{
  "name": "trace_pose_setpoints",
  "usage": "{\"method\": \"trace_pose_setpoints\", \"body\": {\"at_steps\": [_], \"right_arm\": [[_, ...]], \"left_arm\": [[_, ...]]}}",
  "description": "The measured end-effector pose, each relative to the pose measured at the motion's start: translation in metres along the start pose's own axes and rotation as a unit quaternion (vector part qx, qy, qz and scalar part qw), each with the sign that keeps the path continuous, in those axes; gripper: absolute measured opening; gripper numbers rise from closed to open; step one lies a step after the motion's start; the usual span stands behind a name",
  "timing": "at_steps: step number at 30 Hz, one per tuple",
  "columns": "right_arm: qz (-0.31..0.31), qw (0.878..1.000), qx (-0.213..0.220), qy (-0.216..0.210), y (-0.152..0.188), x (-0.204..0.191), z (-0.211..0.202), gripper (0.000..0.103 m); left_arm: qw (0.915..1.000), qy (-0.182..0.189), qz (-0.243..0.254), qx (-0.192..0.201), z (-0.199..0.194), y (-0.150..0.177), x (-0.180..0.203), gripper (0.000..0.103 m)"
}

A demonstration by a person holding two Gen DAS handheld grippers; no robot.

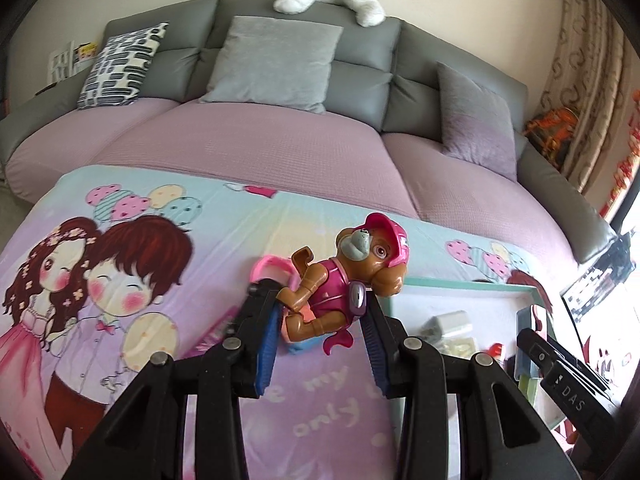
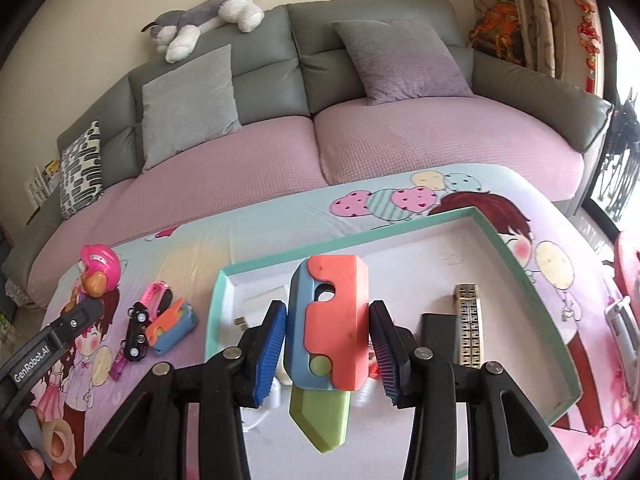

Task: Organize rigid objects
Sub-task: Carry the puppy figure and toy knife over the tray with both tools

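Two toys are held aloft: the left gripper [image 1: 320, 312] clamps a toy dog [image 1: 340, 280] at centre frame, the right gripper [image 2: 328, 344] pinches a toy knife [image 2: 328, 336] above the box [image 2: 532, 280]. The lopsided dog could twist free.

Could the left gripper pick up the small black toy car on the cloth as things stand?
Probably not: the left gripper is already shut on the toy dog figure, so nothing else fits, though the black toy car lies uncovered.

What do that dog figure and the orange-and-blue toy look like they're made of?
Dog figure: seemingly hard moulded plastic, glossy highlights on its pink helmet. Orange-and-blue toy: matte plastic, flat colour blocks with crisp edges, possibly 3D-printed.
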State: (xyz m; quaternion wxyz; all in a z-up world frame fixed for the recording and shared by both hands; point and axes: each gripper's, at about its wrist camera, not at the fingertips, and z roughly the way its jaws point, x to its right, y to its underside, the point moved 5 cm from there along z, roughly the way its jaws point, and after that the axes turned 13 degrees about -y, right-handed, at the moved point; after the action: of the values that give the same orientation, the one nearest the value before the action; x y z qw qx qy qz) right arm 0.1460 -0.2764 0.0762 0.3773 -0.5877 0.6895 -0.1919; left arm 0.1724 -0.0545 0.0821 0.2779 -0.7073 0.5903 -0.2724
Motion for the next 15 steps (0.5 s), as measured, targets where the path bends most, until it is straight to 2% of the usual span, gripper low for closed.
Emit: {"method": "trace_pose_setpoints", "body": {"at_steps": [8, 15], "right_arm": [[0.038, 0.997, 0.009, 0.067, -0.003, 0.054, -0.022, 0.045], [0.064, 0.991, 0.017, 0.118, -0.002, 0.091, -0.041, 0.045]], "left_arm": [[0.9966, 0.059, 0.057, -0.01, -0.009, 0.014, 0.065, 0.041], [0.9894, 0.097, 0.106, -0.023, -0.016, 0.034, 0.116, 0.041]]}}
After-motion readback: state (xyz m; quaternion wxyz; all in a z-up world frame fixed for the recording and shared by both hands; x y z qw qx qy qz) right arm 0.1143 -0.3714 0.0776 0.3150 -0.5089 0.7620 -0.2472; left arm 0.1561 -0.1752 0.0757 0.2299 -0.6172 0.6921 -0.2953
